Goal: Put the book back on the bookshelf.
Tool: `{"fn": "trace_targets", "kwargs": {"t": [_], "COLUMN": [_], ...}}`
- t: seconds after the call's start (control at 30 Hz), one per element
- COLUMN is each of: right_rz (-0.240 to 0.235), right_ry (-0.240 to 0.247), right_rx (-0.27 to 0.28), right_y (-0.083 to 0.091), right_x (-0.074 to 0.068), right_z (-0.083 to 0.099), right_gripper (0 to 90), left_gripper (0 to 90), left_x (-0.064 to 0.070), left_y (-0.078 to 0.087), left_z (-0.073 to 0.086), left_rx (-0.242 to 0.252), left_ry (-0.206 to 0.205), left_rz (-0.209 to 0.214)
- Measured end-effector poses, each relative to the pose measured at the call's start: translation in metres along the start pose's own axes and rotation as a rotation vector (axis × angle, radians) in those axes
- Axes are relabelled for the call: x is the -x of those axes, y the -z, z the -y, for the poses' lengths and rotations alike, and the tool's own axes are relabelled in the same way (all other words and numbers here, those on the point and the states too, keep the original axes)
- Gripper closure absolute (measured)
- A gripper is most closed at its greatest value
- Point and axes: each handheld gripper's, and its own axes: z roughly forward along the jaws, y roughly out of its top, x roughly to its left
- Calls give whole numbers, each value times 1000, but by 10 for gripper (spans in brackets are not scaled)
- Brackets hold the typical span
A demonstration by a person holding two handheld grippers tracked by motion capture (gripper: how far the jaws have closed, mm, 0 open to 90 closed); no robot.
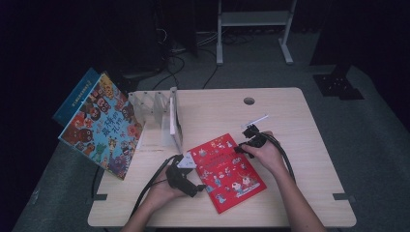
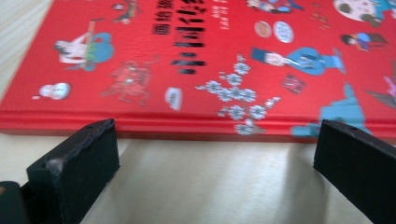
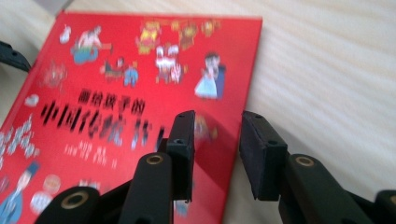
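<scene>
Both my grippers flank the red book point(image 1: 226, 172) lying flat near mid-table: left gripper point(image 2: 217, 154) spread wide at its left edge, right gripper point(image 3: 215, 149) parted over its right edge, neither grasping.

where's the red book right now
In the high view the red book lies flat on the table, near its front edge, between the left gripper and the right gripper, just in front of the clear rack.

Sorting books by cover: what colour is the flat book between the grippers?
Red cover with small cartoon figures; clearest in the right gripper view.
</scene>
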Motion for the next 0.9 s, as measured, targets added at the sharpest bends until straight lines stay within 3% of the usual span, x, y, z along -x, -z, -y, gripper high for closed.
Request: {"fn": "trace_targets", "kwargs": {"t": [0.27, 0.57, 0.77, 0.9], "right_rz": [-48, -86, -90, -117], "right_ry": [2, -73, -85, -94], "right_rx": [-122, -231, -258, -268], "right_y": [17, 13, 8, 5], "right_x": [-4, 3, 6, 9], "right_z": [6, 7, 2, 0], "right_gripper": [627, 692, 686, 653], "left_gripper": [0, 0, 0, 0], "left_x": [7, 8, 8, 8], "left_y": [2, 2, 1, 0], "left_z": [4, 6, 5, 4], "left_rx": [7, 16, 16, 18], "left_ry": [0, -5, 2, 3], "left_rz": [1, -8, -14, -15]}}
